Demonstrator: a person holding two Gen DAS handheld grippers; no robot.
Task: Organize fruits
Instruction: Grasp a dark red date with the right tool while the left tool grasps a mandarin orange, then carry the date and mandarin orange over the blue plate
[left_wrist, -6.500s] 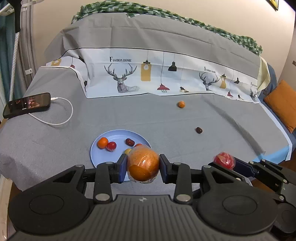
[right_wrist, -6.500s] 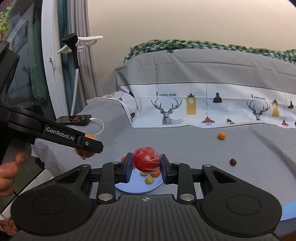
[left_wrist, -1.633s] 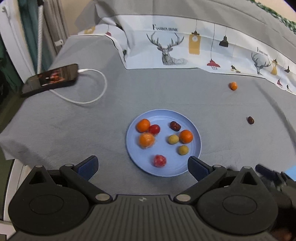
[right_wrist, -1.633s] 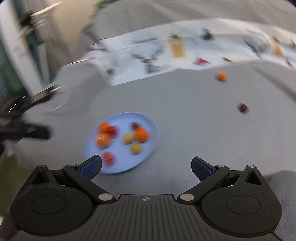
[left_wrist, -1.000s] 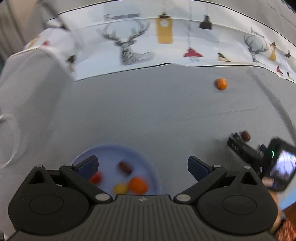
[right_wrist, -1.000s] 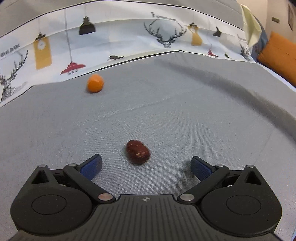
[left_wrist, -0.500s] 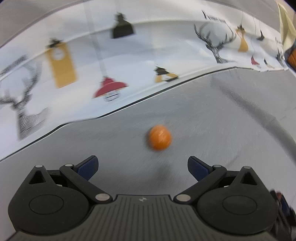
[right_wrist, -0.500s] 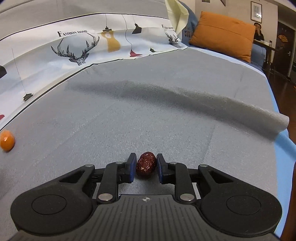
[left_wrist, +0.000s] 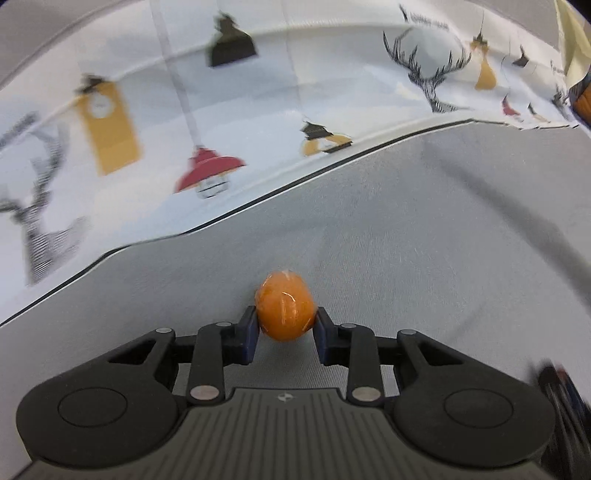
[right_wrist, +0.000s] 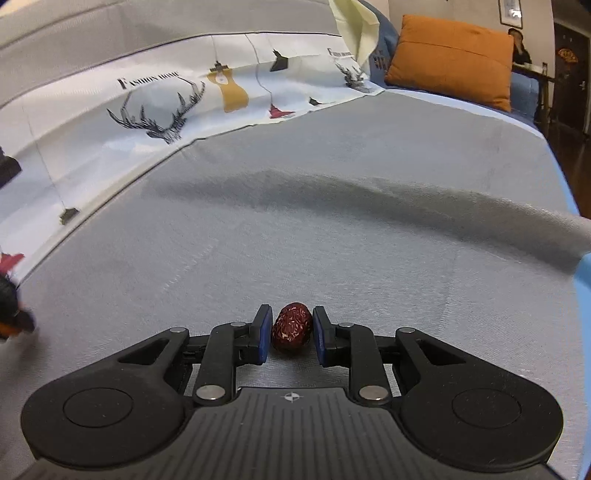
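Observation:
In the left wrist view my left gripper (left_wrist: 285, 325) is shut on a small orange fruit (left_wrist: 285, 305) wrapped in clear film, low over the grey cloth (left_wrist: 406, 229). In the right wrist view my right gripper (right_wrist: 290, 334) is shut on a wrinkled dark red date (right_wrist: 291, 328) that rests on the grey cloth (right_wrist: 332, 229). The blue plate with the other fruits is out of both views.
A white printed cloth with deer and lamps (left_wrist: 221, 110) rises behind the grey surface. An orange cushion (right_wrist: 452, 55) lies at the far right. A raised fold (right_wrist: 406, 199) crosses the grey cloth. The other gripper shows blurred at the left edge (right_wrist: 9, 306).
My left gripper moved forward to the orange fruit and closed on it. My right gripper stays shut on the date, with the view turned slightly.

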